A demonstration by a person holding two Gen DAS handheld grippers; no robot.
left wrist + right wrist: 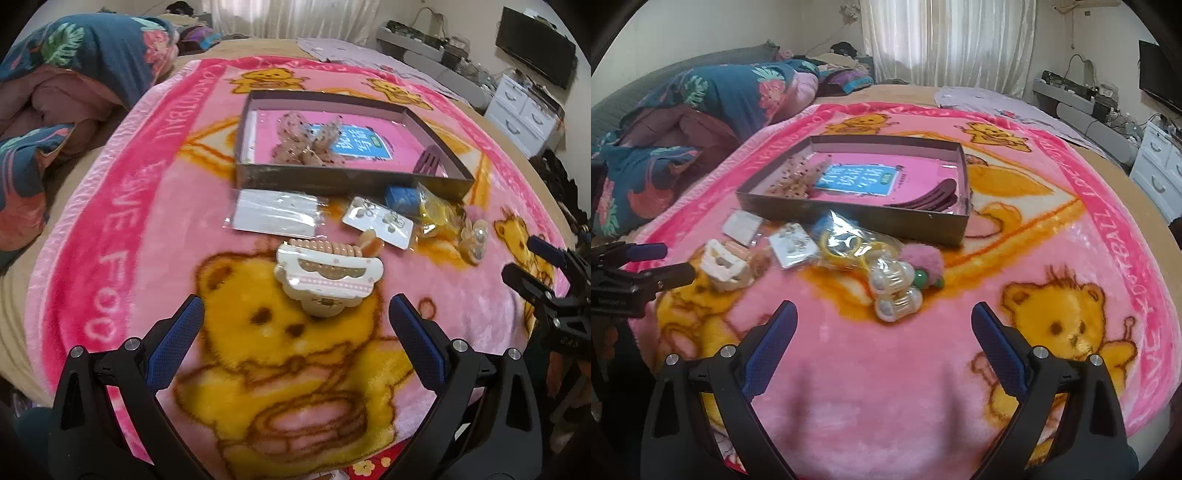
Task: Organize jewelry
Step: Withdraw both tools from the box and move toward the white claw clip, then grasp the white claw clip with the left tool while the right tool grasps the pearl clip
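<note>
With my left tongs (295, 325) and right tongs (884, 328) both spread wide and empty, the cream hair clip (327, 277) lies loose before the box (332, 181); an off-centre pinch could skid it across the plush blanket (147, 229).

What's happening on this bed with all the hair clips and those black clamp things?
A person is sorting accessories on a pink bear-print blanket into a shallow grey cardboard box. The left tool is open in front of a cream claw hair clip; the right tool is open near a pearly beaded clip. Neither holds anything yet.
</note>
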